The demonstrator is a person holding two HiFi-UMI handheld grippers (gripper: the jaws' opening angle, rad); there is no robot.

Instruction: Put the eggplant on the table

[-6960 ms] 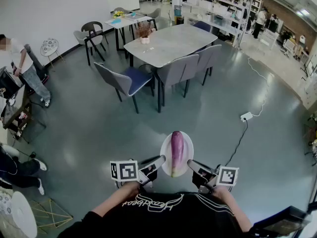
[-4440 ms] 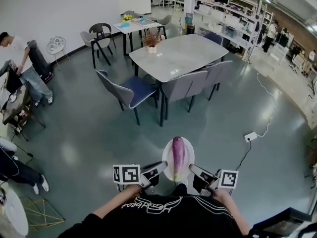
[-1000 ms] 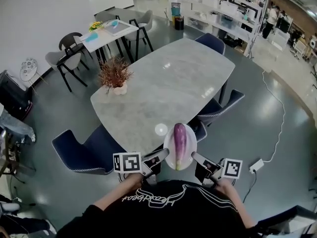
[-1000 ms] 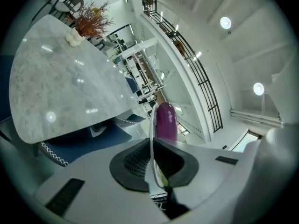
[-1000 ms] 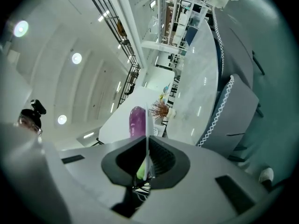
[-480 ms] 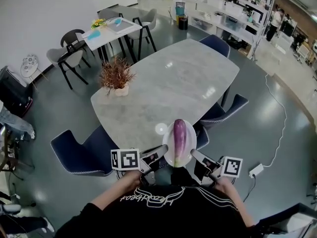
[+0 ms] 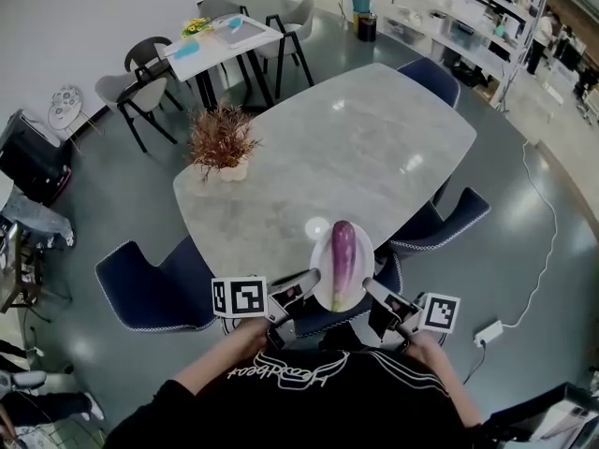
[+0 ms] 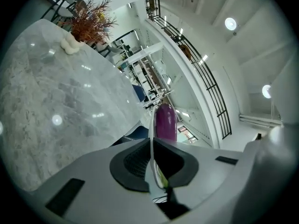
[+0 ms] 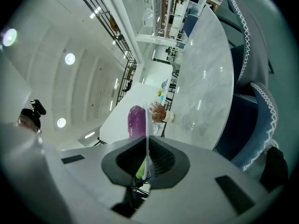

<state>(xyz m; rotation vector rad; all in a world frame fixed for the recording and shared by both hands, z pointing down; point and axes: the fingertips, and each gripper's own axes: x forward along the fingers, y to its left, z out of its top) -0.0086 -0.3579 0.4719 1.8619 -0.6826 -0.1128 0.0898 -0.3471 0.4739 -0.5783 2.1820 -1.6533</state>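
A purple eggplant [image 7: 343, 253] with a green stem end lies lengthwise on a white plate [image 7: 325, 291]. My left gripper [image 7: 310, 279] is shut on the plate's left rim and my right gripper [image 7: 368, 285] is shut on its right rim. Together they carry the plate level over the near edge of the big grey marble table [image 7: 374, 148]. In the left gripper view the thin plate rim [image 8: 151, 160] sits pinched between the dark pads, with the eggplant [image 8: 165, 121] above. The right gripper view shows that same pinch on the plate rim [image 9: 147, 143], the eggplant [image 9: 136, 120] beside it.
A dried plant in a white pot [image 7: 223, 142] stands on the table's left part. Dark blue chairs sit at the near side [image 7: 154, 287] and right side [image 7: 447, 219]. A smaller table with chairs [image 7: 223, 37] is beyond. A power strip [image 7: 488, 331] lies on the floor at right.
The table has come nearer and lower in the head view. The plate with the eggplant, earlier just short of the table's edge, now reaches over it. Both grips are unchanged.
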